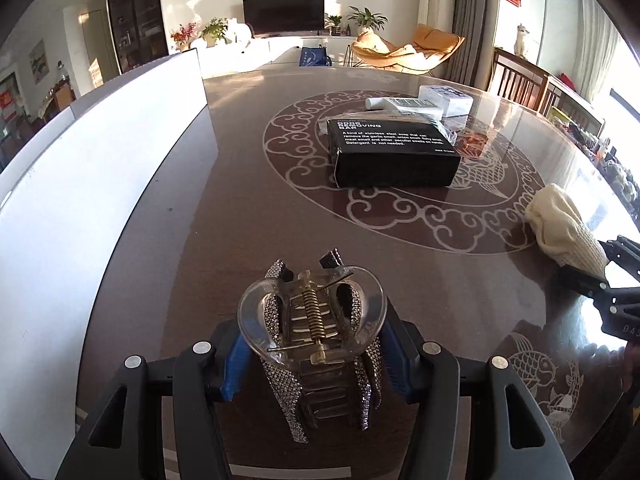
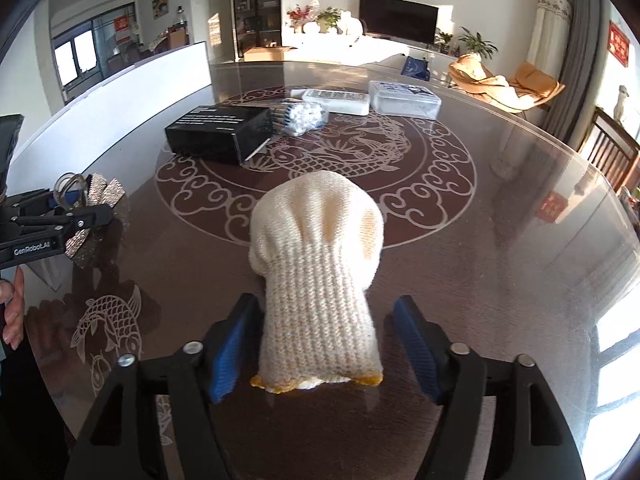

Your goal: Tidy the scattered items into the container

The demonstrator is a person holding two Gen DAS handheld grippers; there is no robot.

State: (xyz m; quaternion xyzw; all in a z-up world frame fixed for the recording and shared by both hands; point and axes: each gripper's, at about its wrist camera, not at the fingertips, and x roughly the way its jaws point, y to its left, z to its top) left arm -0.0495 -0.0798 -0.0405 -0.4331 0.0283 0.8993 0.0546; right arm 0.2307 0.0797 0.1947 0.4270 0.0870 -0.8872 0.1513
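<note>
Dark brown wood under a glossy glass sheet forms the round table [image 2: 500, 280], inlaid with pale scrollwork clouds, a ring and carp figures; sunlight glares off its right side.

Nearest in the left wrist view, the left gripper [image 1: 316, 364] has its blue ribbed pads pressed against a hair claw clip [image 1: 316, 344]: clear plastic handles shaped like a heart, a brass coil spring across the hinge, and jaws crusted with small rhinestones. The clip is clamped and pokes forward over the tabletop.

Nearest in the right wrist view, the right gripper [image 2: 320, 348] stands released, its blue pads apart on either side of a cream knitted glove [image 2: 316, 264]. The glove lies on the table, ribbed cuff with a yellow hem toward the camera, bunched body beyond; whether the left pad brushes the cuff I cannot tell, and the right pad is clear of it.

Further on, near the table's middle, sits a black rectangular box [image 1: 394, 152] with white print. Just behind it lie a clear bag of cotton swabs [image 2: 298, 114], a white remote control [image 2: 336, 101] and a clear plastic case [image 2: 404, 98]. A tall white container wall [image 1: 100, 152] runs along the table's left edge.

Beyond are a dark television [image 1: 284, 14], potted plants, an orange lounge chair [image 1: 404, 50], grey curtains and wooden chairs at the right.
</note>
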